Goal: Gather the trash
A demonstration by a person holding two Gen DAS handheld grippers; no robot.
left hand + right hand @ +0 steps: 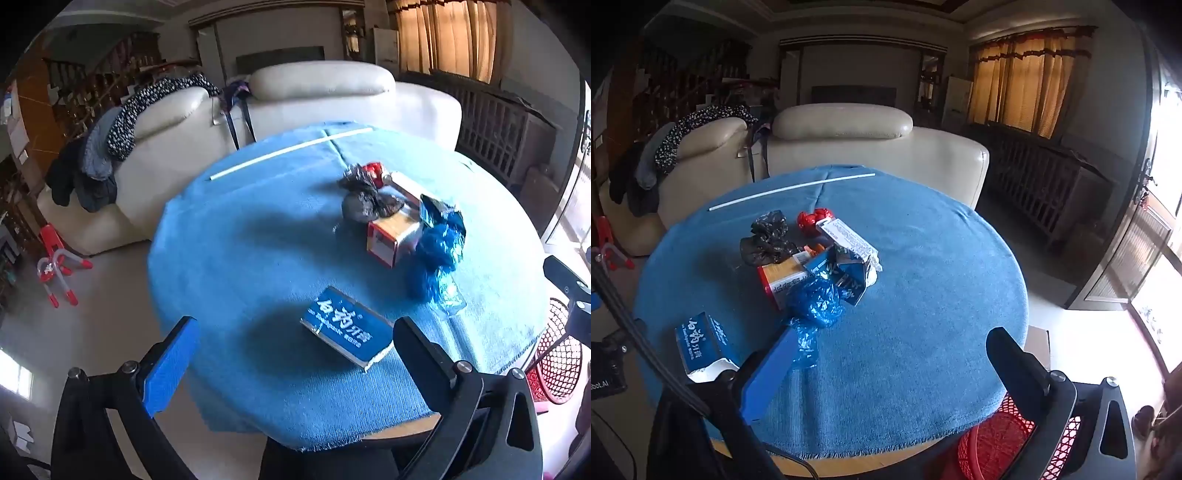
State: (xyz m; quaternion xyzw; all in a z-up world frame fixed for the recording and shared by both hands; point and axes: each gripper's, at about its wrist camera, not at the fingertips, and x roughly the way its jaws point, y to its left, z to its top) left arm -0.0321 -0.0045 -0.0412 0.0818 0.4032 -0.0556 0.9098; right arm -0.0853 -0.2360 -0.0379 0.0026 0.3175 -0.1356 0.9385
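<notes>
A round table under a blue cloth [240,240] [942,277] carries a heap of trash. The heap holds a crumpled black bag [369,203] [768,238], a red wrapper [375,171] [812,218], an orange-and-white carton [391,236] [779,280], a crumpled blue plastic bag [437,258] [816,302] and a torn blue carton [846,273]. A blue toothpaste box [345,328] [701,341] lies nearer the front edge. My left gripper [295,354] stands open just before the toothpaste box, nothing between its fingers. My right gripper [894,365] stands open over bare cloth, right of the heap.
A long white stick [291,151] [790,190] lies across the far side of the table. A red mesh basket [557,350] [1001,443] sits below the table's near right edge. A cream sofa [317,99] [849,144] with clothes draped on it stands behind.
</notes>
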